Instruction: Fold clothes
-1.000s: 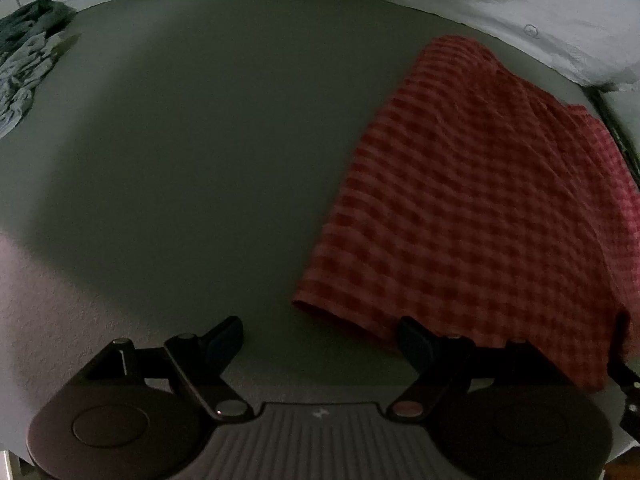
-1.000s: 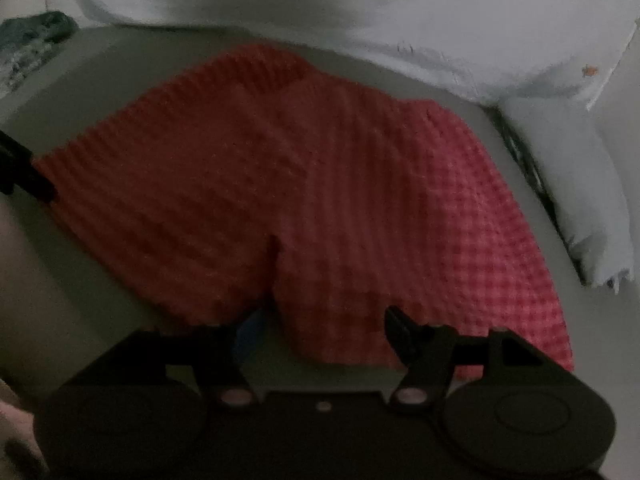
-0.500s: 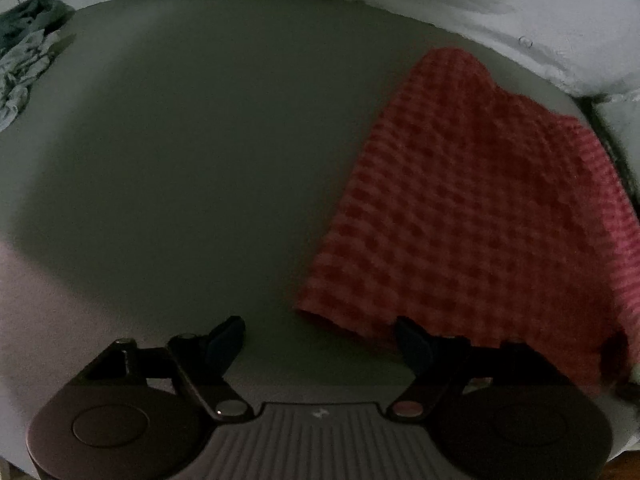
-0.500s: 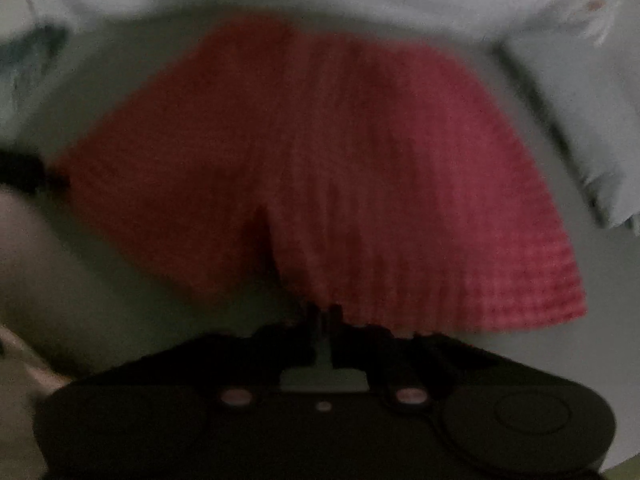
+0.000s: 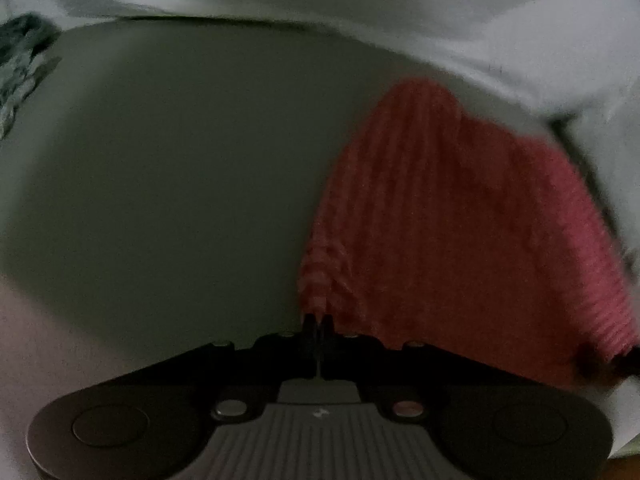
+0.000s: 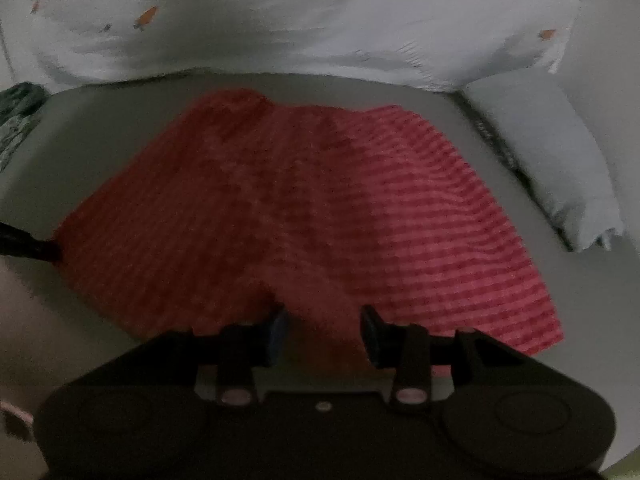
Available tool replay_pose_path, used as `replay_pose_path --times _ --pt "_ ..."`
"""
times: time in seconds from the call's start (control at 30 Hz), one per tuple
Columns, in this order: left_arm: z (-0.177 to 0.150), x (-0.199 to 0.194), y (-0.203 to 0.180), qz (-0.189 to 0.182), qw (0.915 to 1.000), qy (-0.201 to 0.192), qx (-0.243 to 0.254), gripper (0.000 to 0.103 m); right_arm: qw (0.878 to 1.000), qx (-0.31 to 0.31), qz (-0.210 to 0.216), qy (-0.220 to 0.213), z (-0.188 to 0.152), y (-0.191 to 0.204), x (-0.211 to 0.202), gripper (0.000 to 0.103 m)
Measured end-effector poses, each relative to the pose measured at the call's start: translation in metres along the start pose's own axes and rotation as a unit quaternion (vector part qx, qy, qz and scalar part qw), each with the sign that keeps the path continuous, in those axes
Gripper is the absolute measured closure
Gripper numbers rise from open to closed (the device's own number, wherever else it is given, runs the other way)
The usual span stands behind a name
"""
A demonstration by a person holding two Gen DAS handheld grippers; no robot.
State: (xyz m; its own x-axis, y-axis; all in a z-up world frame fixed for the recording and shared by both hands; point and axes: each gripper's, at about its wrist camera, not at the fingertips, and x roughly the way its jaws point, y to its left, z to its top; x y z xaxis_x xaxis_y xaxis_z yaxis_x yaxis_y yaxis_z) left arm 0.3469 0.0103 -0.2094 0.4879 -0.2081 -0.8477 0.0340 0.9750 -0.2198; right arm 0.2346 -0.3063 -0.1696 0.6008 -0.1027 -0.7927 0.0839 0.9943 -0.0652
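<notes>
A pair of red checked shorts [image 5: 460,232] lies on a grey surface [image 5: 168,168]. My left gripper [image 5: 318,322] is shut on the near left corner of the shorts, and the cloth bunches up right above the fingertips. In the right wrist view the shorts [image 6: 312,208] spread across the middle. My right gripper [image 6: 322,324] is partly open with a fold of the near edge of the shorts between its fingers. The left gripper's tip shows at the shorts' left corner [image 6: 36,246].
White bedding with small orange prints [image 6: 280,20] runs along the back. A pale pillow [image 6: 560,168] lies at the right. A dark green garment [image 5: 20,64] sits at the far left. The grey surface left of the shorts is bare.
My left gripper has closed on the corner of the shorts. My right gripper closed half a second ago and now stands partly open around the near edge.
</notes>
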Motion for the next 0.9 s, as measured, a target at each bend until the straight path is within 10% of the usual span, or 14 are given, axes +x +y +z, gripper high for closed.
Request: replay_pose_path --times 0.23,0.5,0.7,0.9 --pt "0.056 -0.051 -0.047 -0.090 0.9922 -0.085 -0.012 0.103 0.998 0.069 0.004 0.003 -0.006 -0.044 -0.012 0.059" --pt "0.088 -0.078 -0.226 -0.206 0.9612 -0.132 0.127 0.103 0.996 0.080 -0.038 0.011 -0.036 -0.127 -0.032 0.058" --pt "0.011 -0.006 -0.408 -0.241 0.9286 -0.019 0.282 0.096 0.979 0.189 -0.075 0.012 -0.064 -0.234 -0.042 0.056" --pt "-0.073 0.089 -0.459 -0.130 0.9239 0.088 0.349 0.068 0.975 0.210 -0.071 0.016 -0.083 -0.295 -0.037 0.052"
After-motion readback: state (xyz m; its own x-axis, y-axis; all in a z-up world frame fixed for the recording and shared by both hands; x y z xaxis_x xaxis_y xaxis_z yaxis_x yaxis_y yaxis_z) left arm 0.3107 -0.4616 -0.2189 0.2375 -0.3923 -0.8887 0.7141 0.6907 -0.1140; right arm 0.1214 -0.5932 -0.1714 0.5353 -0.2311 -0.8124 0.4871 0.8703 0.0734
